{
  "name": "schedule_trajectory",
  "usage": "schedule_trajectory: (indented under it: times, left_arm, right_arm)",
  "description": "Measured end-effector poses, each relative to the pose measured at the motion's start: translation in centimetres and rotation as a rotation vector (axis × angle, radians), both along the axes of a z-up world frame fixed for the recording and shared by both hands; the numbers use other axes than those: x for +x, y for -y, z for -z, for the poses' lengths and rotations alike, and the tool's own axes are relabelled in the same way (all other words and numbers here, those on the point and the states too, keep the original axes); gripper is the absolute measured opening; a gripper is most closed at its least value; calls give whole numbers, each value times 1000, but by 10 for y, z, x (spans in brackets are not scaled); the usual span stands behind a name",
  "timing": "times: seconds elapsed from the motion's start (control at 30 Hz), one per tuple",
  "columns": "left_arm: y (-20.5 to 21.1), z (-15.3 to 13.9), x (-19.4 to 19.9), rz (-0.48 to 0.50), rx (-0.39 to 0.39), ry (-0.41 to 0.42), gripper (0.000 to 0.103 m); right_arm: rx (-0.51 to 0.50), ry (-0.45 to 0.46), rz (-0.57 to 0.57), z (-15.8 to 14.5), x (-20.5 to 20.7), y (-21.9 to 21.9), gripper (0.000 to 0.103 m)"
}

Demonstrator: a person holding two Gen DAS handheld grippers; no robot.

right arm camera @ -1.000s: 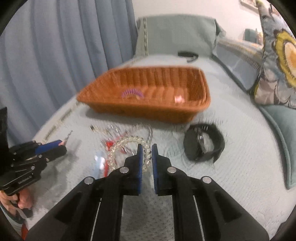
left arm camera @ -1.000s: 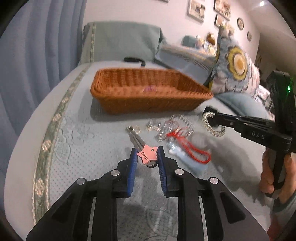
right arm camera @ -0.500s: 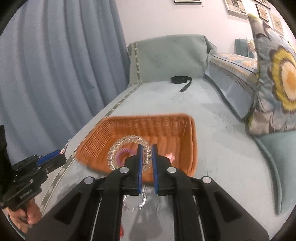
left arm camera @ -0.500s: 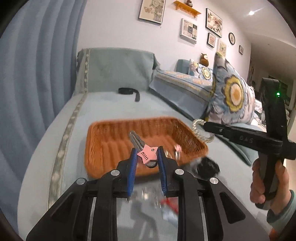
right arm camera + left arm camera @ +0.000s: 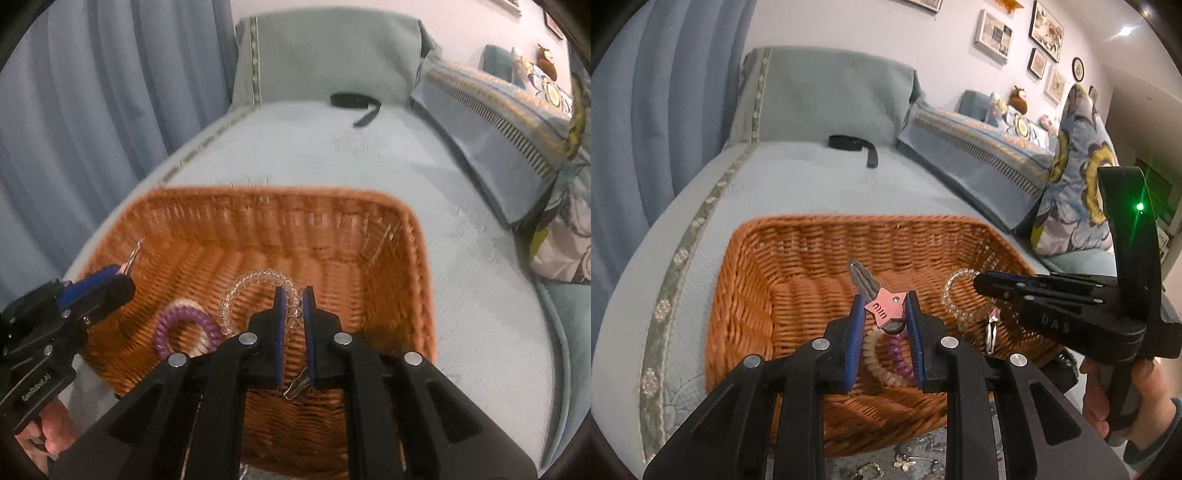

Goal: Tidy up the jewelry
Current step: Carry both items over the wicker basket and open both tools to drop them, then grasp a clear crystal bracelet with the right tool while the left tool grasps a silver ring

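We hover over wicker basket (image 5: pixel 746 295). Right gripper (image 5: pixel 293 295) clamps clear coil bracelet (image 5: pixel 255 278) above basket middle: springy, light, pinch coil itself. Left gripper (image 5: pixel 884 308) clamps pink star hair clip (image 5: pixel 884 308) above basket's near side: stiff, thin, slippery; grip flat star.

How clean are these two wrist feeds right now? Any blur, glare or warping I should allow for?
Left wrist view: pink star clip sharp, wicker basket slightly soft, green LED flare on the right gripper, fisheye bending the bed edge. Right wrist view: basket rim motion-smeared, clear bead bracelet sharp, dark vignette in the corners.
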State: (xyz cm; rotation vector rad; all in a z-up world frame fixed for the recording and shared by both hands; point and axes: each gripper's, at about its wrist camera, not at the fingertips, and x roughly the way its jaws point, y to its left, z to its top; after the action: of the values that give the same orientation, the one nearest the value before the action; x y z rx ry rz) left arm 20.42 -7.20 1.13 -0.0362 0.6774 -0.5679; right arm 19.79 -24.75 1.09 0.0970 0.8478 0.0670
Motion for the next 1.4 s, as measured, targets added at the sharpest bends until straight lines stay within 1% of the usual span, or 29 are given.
schedule_trajectory:
  times: [0.1, 0.17, 0.2, 0.27, 0.3, 0.37, 0.4, 0.43, 0.47, 0.53, 0.63, 0.67, 0.8, 0.9, 0.93, 1.03, 1.17, 1.3, 1.4]
  left_arm:
    - [-1, 5, 0, 7, -12, -30, 22]
    - [-5, 3, -3, 12, -33, -36, 34]
    - [-9, -1, -9, 11, -46, -22, 34]
    - [-16, -10, -21, 7, -63, 2, 35]
    - [-22, -17, -30, 9, -85, 14, 36]
    - [-34, -30, -49, 4, -116, 41, 40]
    - [-38, -34, -57, 3, -124, 53, 41]
    - [-43, -38, -66, 3, -132, 63, 41]
    - [-50, -42, -78, 2, -143, 70, 41]
    - [-59, -46, -96, -5, -153, 76, 41]
    - [-71, -43, -119, -28, -159, 66, 41]
    - [-75, -39, -127, -37, -157, 59, 41]
    - [-84, -16, -141, -54, -152, 12, 41]
    - [-85, 3, -136, -64, -115, -25, 41]
    - [-84, 6, -134, -61, -106, -31, 41]
    - [-82, 20, -127, -51, -91, -58, 41]
    - [-75, 33, -120, -44, -42, -82, 41]
    - [-76, 41, -112, -49, -42, -105, 41]
    - [-77, 45, -107, -52, -46, -123, 40]
  right_arm:
    - [31, -36, 2, 7, 2, 3, 8]
    - [65, -41, 2, 5, -1, 6, 10]
    - [83, -35, 5, 2, -5, 10, 11]
    - [108, -19, 1, -6, -16, 13, 21]
    - [118, -2, -1, -12, -25, 14, 24]
    - [135, 25, -10, -20, -44, 15, 32]
    - [143, 41, -18, -25, -56, 14, 34]
    - [148, 58, -26, -29, -71, 13, 41]
    - [151, 67, -31, -31, -78, 13, 42]
    - [160, 91, -46, -35, -103, 10, 42]
    - [162, 107, -53, -32, -137, 5, 42]
    - [162, 109, -54, -28, -146, 3, 42]
    - [153, 72, -53, -5, -160, -2, 42]
    - [152, 35, -47, 14, -157, -4, 40]
    - [148, 27, -48, 19, -155, -5, 36]
    - [138, 18, -43, 28, -152, -5, 35]
    - [122, -2, -45, 35, -145, -10, 31]
    - [81, -3, -50, 33, -130, -20, 26]
    - [44, -32, -50, 38, -110, -33, 21]
